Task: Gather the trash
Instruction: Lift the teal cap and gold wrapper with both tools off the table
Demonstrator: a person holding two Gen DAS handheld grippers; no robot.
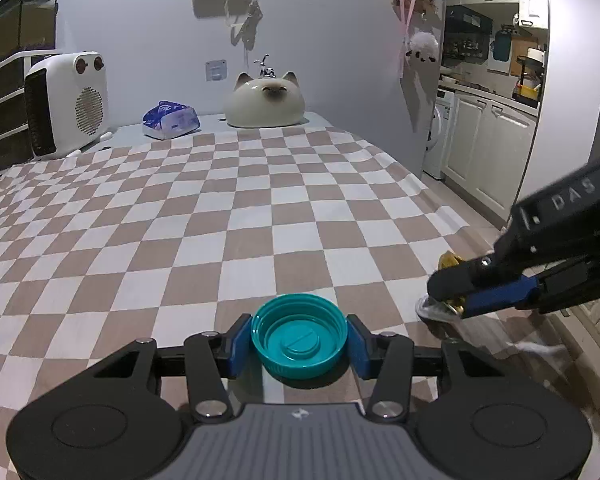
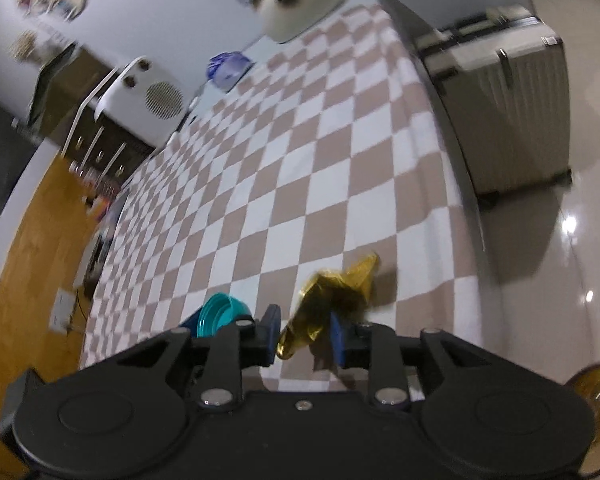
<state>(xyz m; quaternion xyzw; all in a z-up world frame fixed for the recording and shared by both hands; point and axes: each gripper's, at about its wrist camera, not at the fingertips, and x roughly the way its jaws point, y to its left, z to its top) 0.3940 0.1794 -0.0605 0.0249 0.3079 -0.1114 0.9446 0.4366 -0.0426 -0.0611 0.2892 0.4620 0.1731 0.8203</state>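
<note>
Teal lid [image 1: 299,338] clenched in left gripper [image 1: 299,344]; right gripper [image 2: 305,336] grasping gold wrapper [image 2: 332,300]

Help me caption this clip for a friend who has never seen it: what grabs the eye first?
The teal lid pinched between the left gripper fingers stands out at the near edge of the checkered cloth. Beside it, the right gripper clasps a crumpled gold wrapper. At the table's far end, against the wall, sits a cat-shaped ornament.
</note>
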